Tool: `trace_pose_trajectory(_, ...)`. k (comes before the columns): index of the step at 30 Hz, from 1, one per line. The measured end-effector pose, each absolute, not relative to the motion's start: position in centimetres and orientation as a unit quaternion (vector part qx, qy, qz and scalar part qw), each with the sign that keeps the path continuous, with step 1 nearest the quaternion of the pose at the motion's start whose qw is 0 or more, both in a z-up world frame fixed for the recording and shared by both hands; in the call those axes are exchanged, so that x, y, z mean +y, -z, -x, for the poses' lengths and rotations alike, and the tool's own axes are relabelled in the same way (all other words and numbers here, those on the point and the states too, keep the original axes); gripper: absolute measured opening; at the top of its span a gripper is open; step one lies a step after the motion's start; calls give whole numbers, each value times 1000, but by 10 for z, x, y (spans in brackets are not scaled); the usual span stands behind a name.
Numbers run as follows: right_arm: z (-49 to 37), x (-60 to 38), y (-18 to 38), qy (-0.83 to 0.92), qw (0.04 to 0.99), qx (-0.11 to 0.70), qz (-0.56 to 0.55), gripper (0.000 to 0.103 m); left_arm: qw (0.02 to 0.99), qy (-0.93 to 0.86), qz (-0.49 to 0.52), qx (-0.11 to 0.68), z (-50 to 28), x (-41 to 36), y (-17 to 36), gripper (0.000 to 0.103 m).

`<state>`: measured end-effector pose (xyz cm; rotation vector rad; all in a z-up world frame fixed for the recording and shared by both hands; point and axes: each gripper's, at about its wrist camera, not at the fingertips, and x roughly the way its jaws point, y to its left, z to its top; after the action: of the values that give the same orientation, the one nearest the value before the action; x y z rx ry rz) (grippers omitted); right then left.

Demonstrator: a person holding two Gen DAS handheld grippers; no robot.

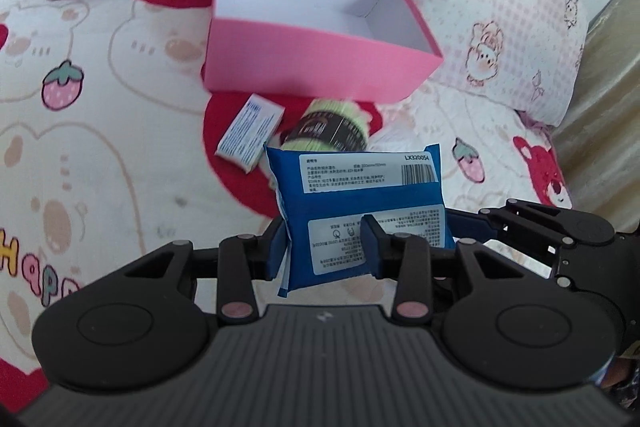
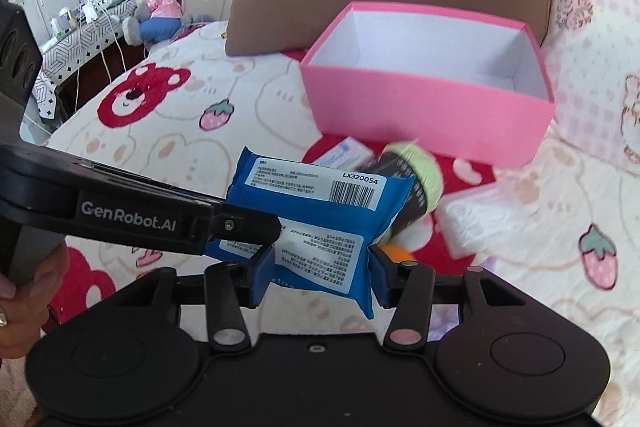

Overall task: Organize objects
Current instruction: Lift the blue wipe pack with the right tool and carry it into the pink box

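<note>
Both tools clamp the same blue packet [image 1: 360, 211]: the left tool [image 1: 326, 247] and the right tool [image 2: 320, 269] each pinch its near end. It hangs above the bed [image 1: 100, 155], near the open pink box [image 1: 320, 27] farther off.

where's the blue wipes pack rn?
The blue wipes pack is off the bed, clamped by both the left tool and right tool, just short of the open pink box.
</note>
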<state>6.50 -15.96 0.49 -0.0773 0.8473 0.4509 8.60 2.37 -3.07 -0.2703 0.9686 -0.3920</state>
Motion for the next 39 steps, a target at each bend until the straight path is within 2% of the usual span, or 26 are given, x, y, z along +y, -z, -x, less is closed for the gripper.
trace_pose_trajectory(5,-69,-167,-27,-215,888,405,47,61,861,203,122,451,-91,13,10,37)
trace_pose_trajectory(31,-143,-162,-94,-238,880,379,160,62,880,206,116,412,-158,1,-47,37)
trace_pose_trajectory(39,-171,-171,-101,-259,880,372,142,59,877,201,133,415,-180,1,-51,37)
